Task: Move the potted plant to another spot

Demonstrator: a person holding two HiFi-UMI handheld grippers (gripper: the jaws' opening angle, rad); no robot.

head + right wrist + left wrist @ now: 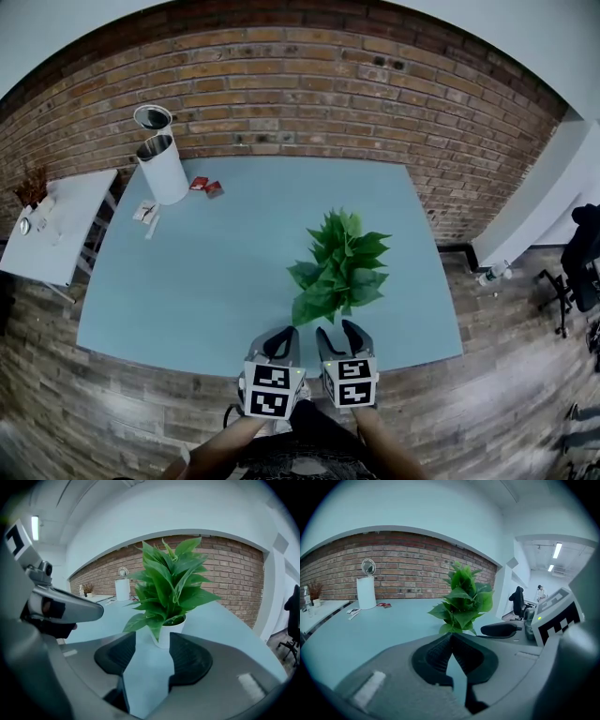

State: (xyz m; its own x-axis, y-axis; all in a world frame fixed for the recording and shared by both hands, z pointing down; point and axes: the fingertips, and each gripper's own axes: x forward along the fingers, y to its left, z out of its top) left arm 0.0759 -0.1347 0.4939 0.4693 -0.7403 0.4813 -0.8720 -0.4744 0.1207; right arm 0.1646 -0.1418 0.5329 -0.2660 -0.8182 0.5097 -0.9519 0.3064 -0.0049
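So the potted plant is sitting on the pale blue table, toward the near right part of it and well apart from the other stuff; its leaves cover the pot from above, but the right gripper view shows a small white pot standing upright. Both grippers hang over the near edge of the table, side by side; neither one touches the plant. The right gripper has its jaws apart with nothing between them — you just see the pot through the gap, a little way ahead. The left gripper has its pads pressed together at the tips, empty; the plant is ahead of it and off to its right. Over at the far left corner there's a tall white container and a couple of small red packets beside it; brick wall behind.
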